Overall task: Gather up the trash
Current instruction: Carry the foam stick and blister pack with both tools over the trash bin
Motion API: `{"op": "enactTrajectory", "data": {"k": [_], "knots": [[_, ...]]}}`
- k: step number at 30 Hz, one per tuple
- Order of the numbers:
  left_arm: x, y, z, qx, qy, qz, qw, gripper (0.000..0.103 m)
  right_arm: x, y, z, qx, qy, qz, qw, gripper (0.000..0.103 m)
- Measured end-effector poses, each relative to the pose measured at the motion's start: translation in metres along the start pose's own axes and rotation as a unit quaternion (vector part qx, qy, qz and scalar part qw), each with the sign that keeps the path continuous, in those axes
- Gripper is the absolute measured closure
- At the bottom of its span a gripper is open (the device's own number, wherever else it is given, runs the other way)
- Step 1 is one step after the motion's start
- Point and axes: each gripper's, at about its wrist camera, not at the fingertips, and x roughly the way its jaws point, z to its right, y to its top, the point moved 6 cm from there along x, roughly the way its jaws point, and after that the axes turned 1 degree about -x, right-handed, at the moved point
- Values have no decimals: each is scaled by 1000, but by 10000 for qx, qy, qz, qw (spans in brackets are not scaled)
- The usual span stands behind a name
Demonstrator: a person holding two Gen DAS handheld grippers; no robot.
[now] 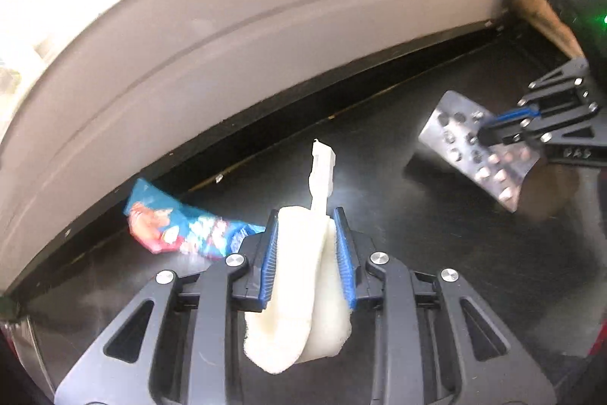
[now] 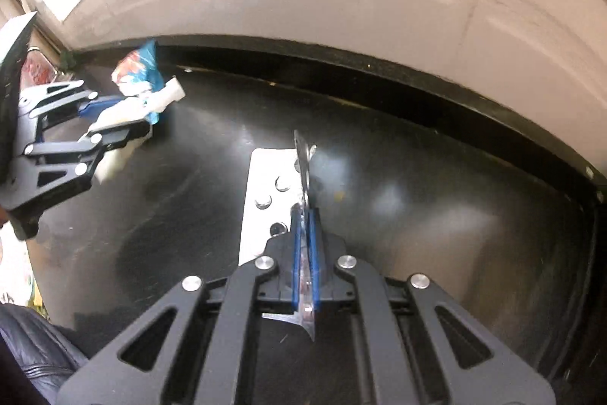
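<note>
A blue and red snack wrapper [image 1: 182,226] is seen lying flat on the black desk [image 1: 436,253] at about nine o'clock of the left gripper [image 1: 307,234], close under the pale wall [image 1: 265,37] that bounds the desk's far edge. The left gripper is closed part-way, its blue pads [image 1: 269,260] pressed against both sides of a white crumpled wad of paper [image 1: 299,291], from which a thin white strip stands up toward twelve o'clock. At two o'clock in the left wrist view, the right gripper [image 1: 489,135] is shown from the side, clamped on a silver blister pack [image 1: 478,154] that is tilted with its lower end near the desk; rows of pill pockets are visible on its face here. In the right wrist view the same blister pack [image 2: 265,192] is seen almost edge-on, pinched between the nearly closed blue pads [image 2: 296,253] of the right gripper [image 2: 305,211], with a flat foil part spread out toward eleven o'clock. Only in this view is the left gripper [image 2: 125,124] presented from outside, at ten o'clock, with the white paper [image 2: 159,101] in its grip and the snack wrapper [image 2: 140,63] just behind it. Both grippers are pointed steeply down at the desk. A dark sleeve [image 2: 34,348] is visible at seven o'clock of the right wrist view.
</note>
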Motion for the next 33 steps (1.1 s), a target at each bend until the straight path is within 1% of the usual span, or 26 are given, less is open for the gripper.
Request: {"op": "enactTrajectory", "data": {"k": [3, 5, 6, 7, 8, 9, 12, 13, 14, 19, 25, 28, 29, 31, 33], "knots": [[-37, -16, 12, -154, -72, 117, 9998, 76, -28, -17, -20, 57, -61, 148, 9999, 98], [-61, -34, 19, -271, -109, 149, 9995, 76, -46, -29, -38, 67, -103, 235, 9996, 98], [-71, -48, 22, -334, -116, 162, 9992, 76, -53, -32, -43, 65, -101, 260, 9996, 98], [-77, -51, 28, -366, -138, 158, 9991, 76, -60, -38, -51, 61, -100, 291, 9995, 98], [-86, -63, 30, -416, -137, 142, 9989, 76, -65, -43, -58, 54, -107, 314, 9994, 98], [-94, -72, 31, -450, -136, 130, 9988, 76, -75, -51, -73, 16, -115, 349, 9993, 98], [-114, -102, 35, -527, -150, 102, 9984, 76, -85, -67, -97, -50, -151, 385, 9991, 98], [-117, -112, 47, -534, -148, 90, 9984, 76, -90, -71, -103, -56, -153, 387, 9991, 98], [-119, -121, 50, -556, -141, 97, 9983, 76, -94, -76, -112, -72, -163, 393, 9991, 98], [-141, -149, 33, -748, -40, 198, 9970, 76, -106, -87, -149, -212, -140, 430, 9988, 98], [-166, -176, 4, -1101, 228, 309, 9932, 76, -104, -75, -192, -488, -20, 499, 9976, 98], [-182, -195, -20, -1400, 444, 362, 9885, 76, -101, -64, -225, -734, 108, 547, 9957, 98], [-189, -204, -31, -1527, 554, 373, 9860, 76, -99, -58, -244, -868, 200, 559, 9945, 98], [-202, -222, -50, -1776, 753, 387, 9805, 76, -94, -48, -273, -1068, 380, 580, 9919, 98], [-217, -247, -74, -2092, 999, 367, 9721, 76, -88, -40, -311, -1307, 592, 577, 9880, 98]]}}
